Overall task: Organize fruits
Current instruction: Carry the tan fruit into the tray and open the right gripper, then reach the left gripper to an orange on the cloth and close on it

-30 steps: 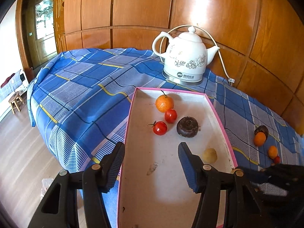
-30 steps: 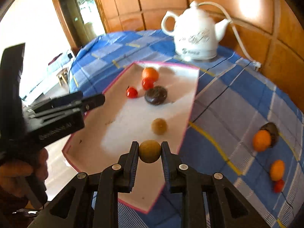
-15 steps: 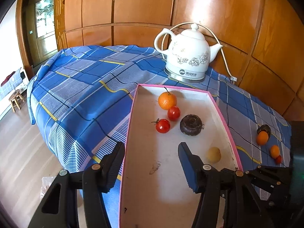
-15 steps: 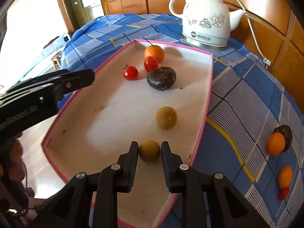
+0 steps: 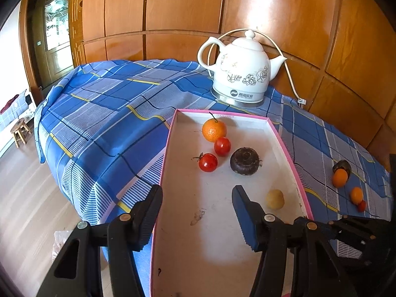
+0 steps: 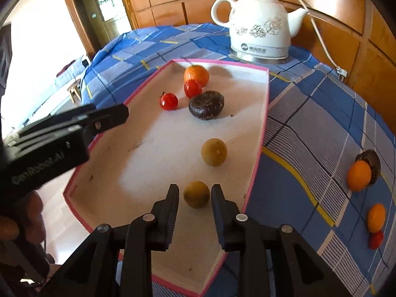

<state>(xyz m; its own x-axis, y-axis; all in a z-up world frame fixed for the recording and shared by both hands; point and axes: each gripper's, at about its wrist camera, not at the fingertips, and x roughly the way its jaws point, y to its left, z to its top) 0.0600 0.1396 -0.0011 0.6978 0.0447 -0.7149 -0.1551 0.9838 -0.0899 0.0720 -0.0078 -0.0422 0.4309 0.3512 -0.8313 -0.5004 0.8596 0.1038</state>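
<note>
Right wrist view shows the right gripper letting go: its fingers are opening, gaps now showing either side of the yellowish fruit, which has come down onto the pink-rimmed tray near its front right edge on the worktop. One more fruit looks delivered. The left gripper hovers with its fingers spread, empty.

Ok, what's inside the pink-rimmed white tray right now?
In the pink-rimmed white tray: one orange, two red tomatoes, a dark brown flattened fruit, and two yellowish round fruits, the nearer between the opening right tongs. The tray's nearest floor is hidden behind them.
</note>
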